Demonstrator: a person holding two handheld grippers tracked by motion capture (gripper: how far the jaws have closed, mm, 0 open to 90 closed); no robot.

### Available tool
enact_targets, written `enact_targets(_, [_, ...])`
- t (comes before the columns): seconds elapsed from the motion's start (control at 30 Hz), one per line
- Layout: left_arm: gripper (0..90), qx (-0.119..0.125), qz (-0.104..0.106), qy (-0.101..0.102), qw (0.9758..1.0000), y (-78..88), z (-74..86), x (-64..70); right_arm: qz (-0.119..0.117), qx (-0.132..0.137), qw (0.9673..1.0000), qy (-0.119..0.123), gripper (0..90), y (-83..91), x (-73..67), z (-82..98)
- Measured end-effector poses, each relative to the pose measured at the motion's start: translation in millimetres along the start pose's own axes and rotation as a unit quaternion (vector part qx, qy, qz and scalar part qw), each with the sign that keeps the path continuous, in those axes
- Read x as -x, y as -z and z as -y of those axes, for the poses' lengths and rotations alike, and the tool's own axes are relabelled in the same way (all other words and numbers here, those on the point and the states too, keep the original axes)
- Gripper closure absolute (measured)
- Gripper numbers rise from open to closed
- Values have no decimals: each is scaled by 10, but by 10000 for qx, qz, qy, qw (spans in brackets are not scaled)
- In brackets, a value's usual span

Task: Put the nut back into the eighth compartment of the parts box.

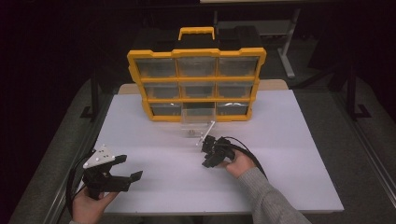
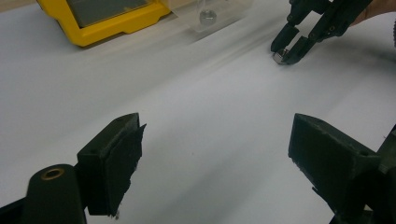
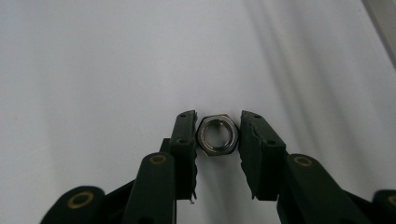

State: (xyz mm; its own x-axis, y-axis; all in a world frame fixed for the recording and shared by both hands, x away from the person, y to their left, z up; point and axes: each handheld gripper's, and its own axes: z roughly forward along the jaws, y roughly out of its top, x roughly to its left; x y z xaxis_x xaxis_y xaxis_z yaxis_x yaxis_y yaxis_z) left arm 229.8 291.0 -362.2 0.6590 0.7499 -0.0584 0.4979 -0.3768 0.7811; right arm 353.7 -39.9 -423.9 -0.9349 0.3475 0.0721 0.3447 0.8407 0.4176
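A steel hex nut (image 3: pixel 217 135) lies flat on the white table (image 1: pixel 289 158), and my right gripper (image 3: pixel 217 135) is shut on it, one pad against each side. From the left gripper view the same nut (image 2: pixel 279 57) sits at the tips of the right gripper (image 2: pixel 286 50), low on the table. In the high view the right gripper (image 1: pixel 206 154) is just in front of a clear drawer (image 1: pixel 195 120) drawn out of the yellow organizer (image 1: pixel 196 53). My left gripper (image 1: pixel 131 167) rests open near the front left, nothing between its jaws (image 2: pixel 219 149).
The organizer stands upright at the back middle, with three rows of clear drawers and a yellow handle (image 1: pixel 196 31). A small metal part (image 2: pixel 207 17) lies in the drawn-out drawer. Dark floor surrounds the table on both sides.
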Motion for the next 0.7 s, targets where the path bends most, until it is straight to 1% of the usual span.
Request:
enact_targets(0.07, [169,9,-5,10,10000,2,2,1,9,-13,10000,9,688,5,1,6])
enact_targets(0.1, [169,8,-8,13,10000,3,2,0,4,-5,10000,30,689,8,8,12])
enact_targets(0.33, [169,-6,-4,-15,10000,0,-3,2,-90,10,10000,-33,689,8,38,18])
enact_targets(0.53, [169,-22,-6,0,10000,-11,3,6,-254,67,9996,-128,690,11,88,31])
enact_targets(0.63, [169,-28,-4,3,10000,-13,6,5,-377,132,9991,-173,691,12,123,38])
enact_targets(0.7, [169,-20,-4,23,10000,-13,7,3,-396,146,9989,-188,691,34,129,29])
